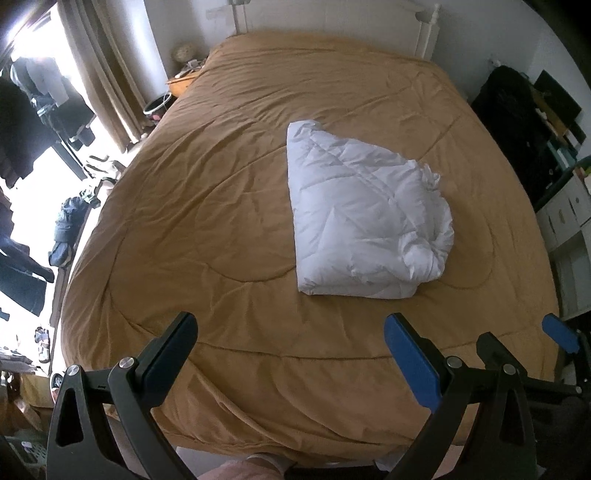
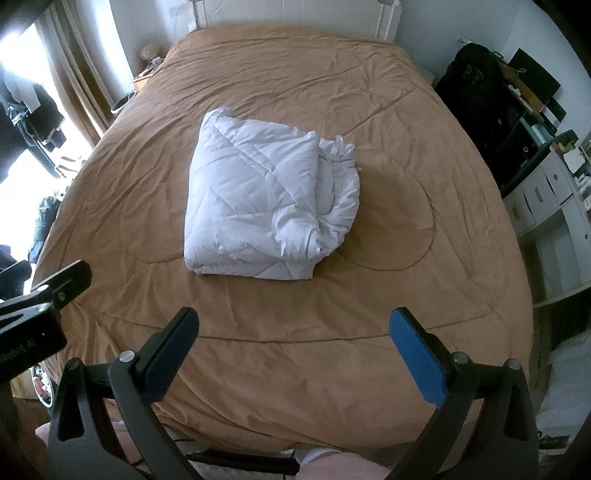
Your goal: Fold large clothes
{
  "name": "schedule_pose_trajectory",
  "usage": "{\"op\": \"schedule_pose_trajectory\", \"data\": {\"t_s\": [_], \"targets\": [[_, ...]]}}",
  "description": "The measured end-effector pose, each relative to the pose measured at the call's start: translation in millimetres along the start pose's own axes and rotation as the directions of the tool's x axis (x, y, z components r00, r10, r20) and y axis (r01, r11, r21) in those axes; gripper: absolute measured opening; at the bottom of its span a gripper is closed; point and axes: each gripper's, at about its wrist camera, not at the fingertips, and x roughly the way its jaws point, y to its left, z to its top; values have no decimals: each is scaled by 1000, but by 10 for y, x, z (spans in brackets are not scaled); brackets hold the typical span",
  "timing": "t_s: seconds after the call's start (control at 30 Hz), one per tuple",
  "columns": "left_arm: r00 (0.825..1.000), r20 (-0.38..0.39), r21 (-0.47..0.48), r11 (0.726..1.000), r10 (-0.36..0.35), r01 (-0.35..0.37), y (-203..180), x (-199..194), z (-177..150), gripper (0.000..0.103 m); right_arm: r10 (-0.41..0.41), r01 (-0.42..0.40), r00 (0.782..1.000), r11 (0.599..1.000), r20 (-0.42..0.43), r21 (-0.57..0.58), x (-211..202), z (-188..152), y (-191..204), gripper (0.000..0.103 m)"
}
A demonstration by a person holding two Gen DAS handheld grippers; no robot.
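A white quilted duvet (image 1: 364,218) (image 2: 266,205) lies folded into a thick bundle near the middle of the bed, its bunched loose edges on the right side. My left gripper (image 1: 291,332) hovers open above the foot of the bed, well short of the bundle, with nothing between its fingers. My right gripper (image 2: 293,330) is likewise open and empty, held over the bed's near end. In the left wrist view the right gripper's blue fingertip (image 1: 559,332) shows at the right edge. Part of the left gripper (image 2: 55,288) shows at the left of the right wrist view.
The bed is covered by a tan quilted bedspread (image 1: 229,206) (image 2: 406,266). A white headboard (image 2: 295,14) stands at the far end. Curtains and a bright window (image 1: 92,74) are left; dark clothes and white shelving (image 2: 546,192) stand right. A person's foot (image 2: 317,456) shows below.
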Motion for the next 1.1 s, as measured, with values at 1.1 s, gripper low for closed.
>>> {"op": "schedule_pose_trajectory", "data": {"t_s": [1.1], "targets": [[999, -51, -8, 1000, -10, 9, 9, 92, 10, 101, 8, -8, 1000, 1000, -4, -8, -18, -59, -17, 103]]}}
